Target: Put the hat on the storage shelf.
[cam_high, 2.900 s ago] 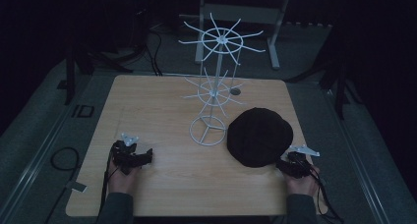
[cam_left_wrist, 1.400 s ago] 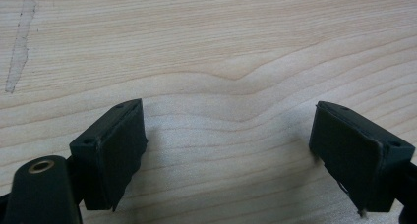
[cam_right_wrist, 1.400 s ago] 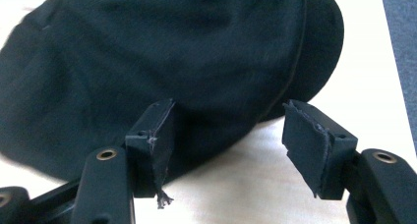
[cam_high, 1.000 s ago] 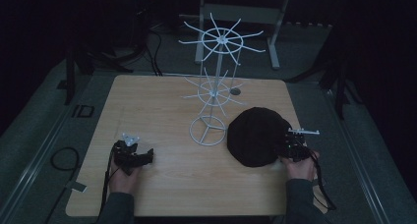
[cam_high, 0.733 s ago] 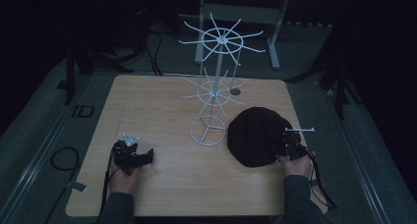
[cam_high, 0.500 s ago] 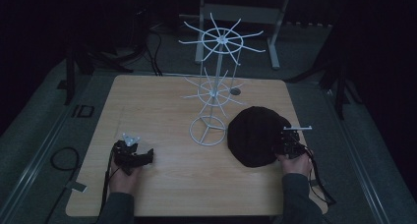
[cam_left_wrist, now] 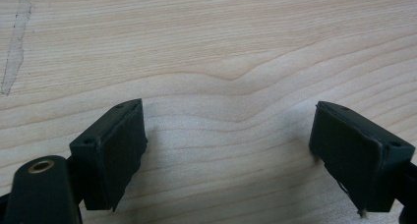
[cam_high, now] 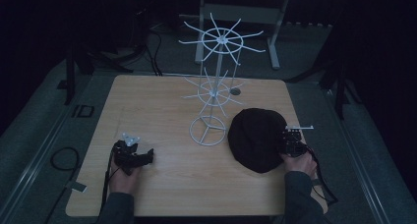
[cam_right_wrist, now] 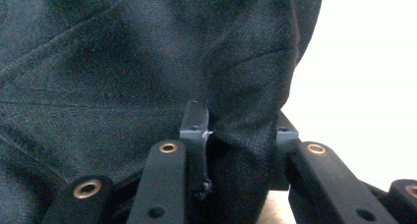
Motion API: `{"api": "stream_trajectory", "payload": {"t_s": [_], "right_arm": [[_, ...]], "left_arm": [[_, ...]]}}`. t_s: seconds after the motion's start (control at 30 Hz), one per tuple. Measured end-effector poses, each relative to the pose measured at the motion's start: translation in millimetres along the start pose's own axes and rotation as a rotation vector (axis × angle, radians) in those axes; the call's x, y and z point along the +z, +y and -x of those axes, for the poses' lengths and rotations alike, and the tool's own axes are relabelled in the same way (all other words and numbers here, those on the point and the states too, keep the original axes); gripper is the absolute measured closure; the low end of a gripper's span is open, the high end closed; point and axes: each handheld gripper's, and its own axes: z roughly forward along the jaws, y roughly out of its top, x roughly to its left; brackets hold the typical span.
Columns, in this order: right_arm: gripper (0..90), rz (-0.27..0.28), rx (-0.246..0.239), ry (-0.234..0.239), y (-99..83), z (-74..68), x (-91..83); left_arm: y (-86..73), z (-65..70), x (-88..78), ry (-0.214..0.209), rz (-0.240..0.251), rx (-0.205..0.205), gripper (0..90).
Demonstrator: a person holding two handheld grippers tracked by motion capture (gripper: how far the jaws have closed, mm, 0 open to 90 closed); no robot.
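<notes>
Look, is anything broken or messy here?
Nothing looks broken or spilled. The black hat lies flat on the table beside the upright white wire rack, and the right hand-held gripper pinches a fold at its edge.

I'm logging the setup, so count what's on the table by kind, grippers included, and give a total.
Black hat: 1
White wire rack: 1
Grippers: 2, left gripper and right gripper
Total: 4

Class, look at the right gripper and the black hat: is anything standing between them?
Nothing visible does. The right gripper has just been closing and a fold at the edge of the black hat is between its fingers, the cloth bunched against them. The white wire stand is beside the hat, apart from the gripper.
</notes>
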Motion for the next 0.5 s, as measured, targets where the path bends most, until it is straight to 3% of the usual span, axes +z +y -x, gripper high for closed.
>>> {"api": "stream_trajectory", "payload": {"t_s": [0.13,0.27,0.5], "right_arm": [[70.9,-0.018,0.006,-0.021,3.0,-2.4,0.4],[74.2,-0.013,0.045,-0.021,4.1,-1.4,-0.2],[78.0,0.048,0.11,0.051,4.0,7.6,-5.6]], "left_arm": [[0.0,0.2,0.0,0.0,0.0,0.0,14.5],[0.0,0.1,0.0,-0.001,0.0,0.001,14.5],[0.2,0.2,0.1,0.0,-0.001,0.002,14.5]]}}
